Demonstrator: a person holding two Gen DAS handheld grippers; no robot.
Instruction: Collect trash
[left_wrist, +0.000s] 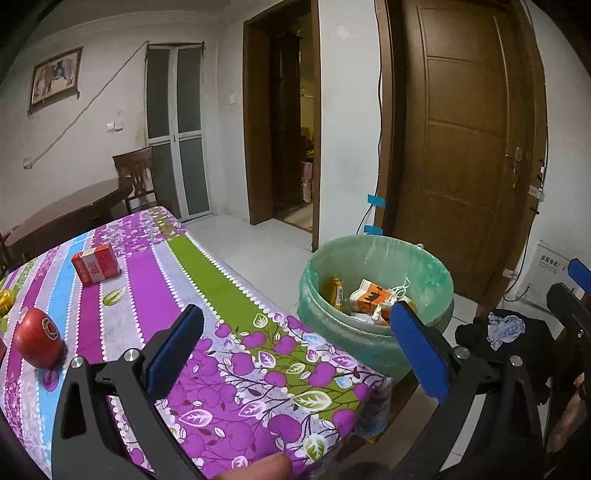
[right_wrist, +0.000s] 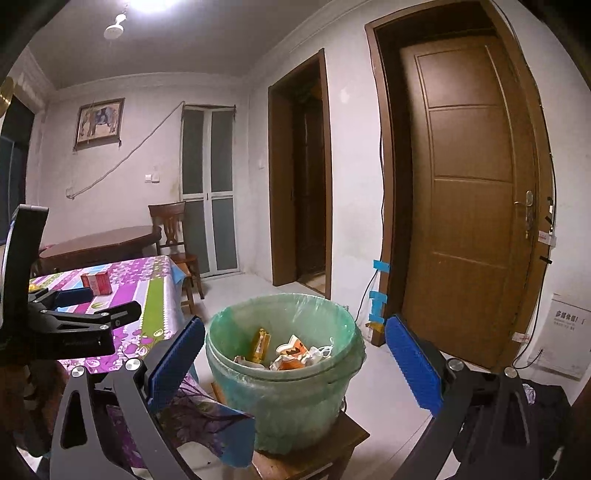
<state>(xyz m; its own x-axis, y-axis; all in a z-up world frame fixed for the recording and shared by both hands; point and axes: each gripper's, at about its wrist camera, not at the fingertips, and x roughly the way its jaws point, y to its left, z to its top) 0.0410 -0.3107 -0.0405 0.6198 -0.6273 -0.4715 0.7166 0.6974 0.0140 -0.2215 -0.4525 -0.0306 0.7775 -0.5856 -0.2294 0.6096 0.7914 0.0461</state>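
A green-lined trash bin (left_wrist: 376, 273) stands on a low wooden stool beside the table and holds a gold wrapper, an orange carton and crumpled paper; it also shows in the right wrist view (right_wrist: 280, 332). My left gripper (left_wrist: 295, 350) is open and empty above the table's near corner. My right gripper (right_wrist: 295, 354) is open and empty, just in front of the bin. A red box (left_wrist: 96, 264) and a red apple-shaped object (left_wrist: 38, 343) sit on the purple floral tablecloth (left_wrist: 229, 369). The left gripper's body shows in the right wrist view (right_wrist: 74, 317).
A brown door (right_wrist: 469, 206) stands behind the bin. A dark cloth heap (left_wrist: 506, 332) lies at the right. A gold object (left_wrist: 5, 301) sits at the table's left edge. A wooden table and chair (right_wrist: 173, 229) stand further back.
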